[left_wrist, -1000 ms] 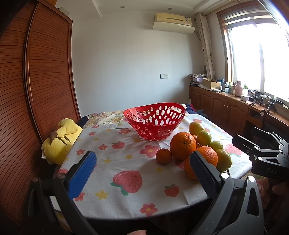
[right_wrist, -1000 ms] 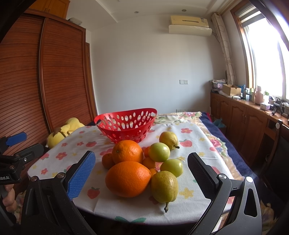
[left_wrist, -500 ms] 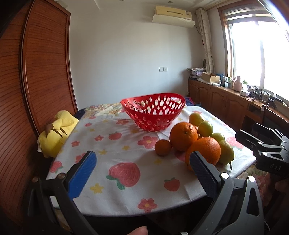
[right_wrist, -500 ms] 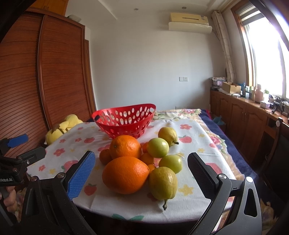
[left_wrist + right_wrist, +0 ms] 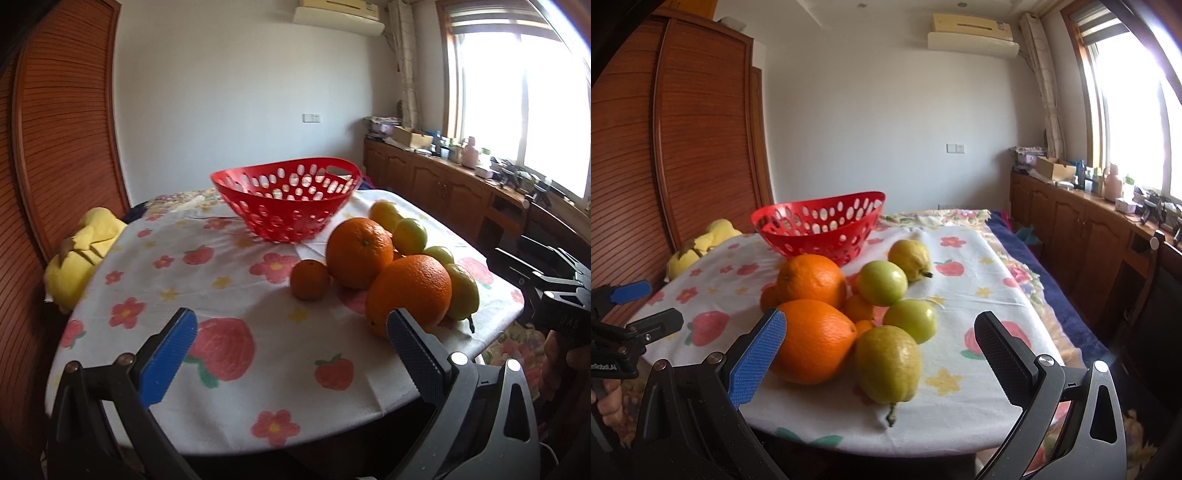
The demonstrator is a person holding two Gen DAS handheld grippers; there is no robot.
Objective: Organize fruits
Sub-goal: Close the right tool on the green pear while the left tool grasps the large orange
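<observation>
Both claws spread, empty: left claw (image 5: pixel 291 345), right claw (image 5: pixel 881 345). Nearest pear (image 5: pixel 888 363), before the red basket (image 5: pixel 820 225): firm, bruisable; grip across belly.

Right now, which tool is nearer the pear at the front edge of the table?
Right. The right tool is open directly in front of the pear; the left tool sits off to the pear's left, beyond the big orange.

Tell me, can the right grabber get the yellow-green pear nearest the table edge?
Probably yes. The right gripper is open, and the yellow-green pear lies straight ahead between its fingers with nothing in front. The big round orange touches its side, so it may get nudged.
</observation>
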